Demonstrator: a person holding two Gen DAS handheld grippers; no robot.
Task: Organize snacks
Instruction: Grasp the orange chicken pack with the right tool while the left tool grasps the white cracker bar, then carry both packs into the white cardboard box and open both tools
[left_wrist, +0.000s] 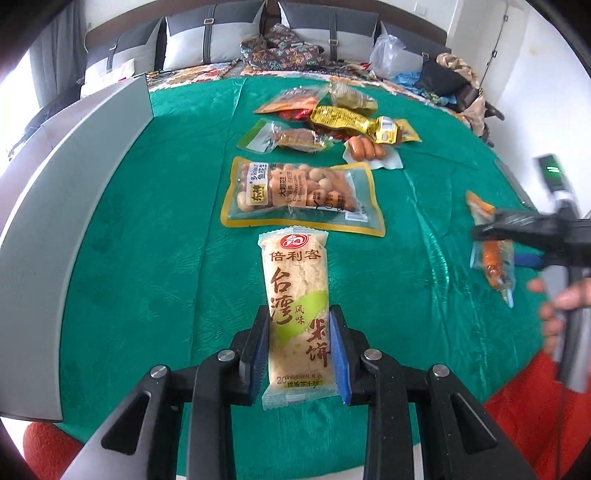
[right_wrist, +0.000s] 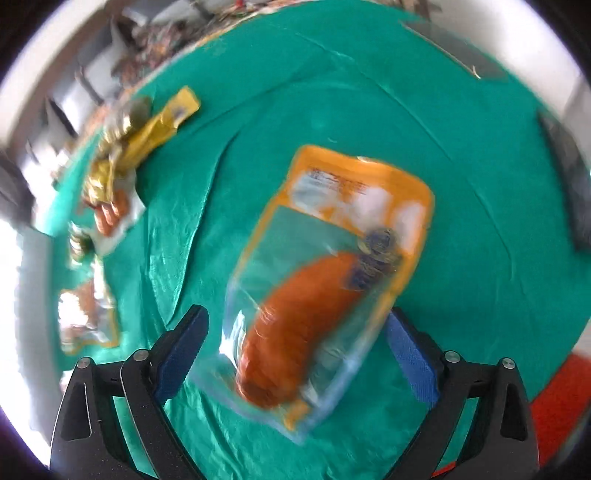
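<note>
My left gripper (left_wrist: 298, 325) is shut on a rice cracker packet (left_wrist: 295, 295), white and green with red Chinese letters, held lengthwise above the green cloth (left_wrist: 147, 221). My right gripper (right_wrist: 295, 332) is open, its blue pads on either side of a clear and orange sausage packet (right_wrist: 325, 280), which looks loose between them; the view is blurred. In the left wrist view the right gripper (left_wrist: 491, 232) is at the right, over the same sausage packet (left_wrist: 493, 258).
A large fish-ball packet (left_wrist: 299, 192) lies just beyond the cracker. A heap of snack packets (left_wrist: 332, 118) lies further back, also in the right wrist view (right_wrist: 122, 147). A grey box wall (left_wrist: 74, 177) stands at the left. Pillows and clutter sit behind.
</note>
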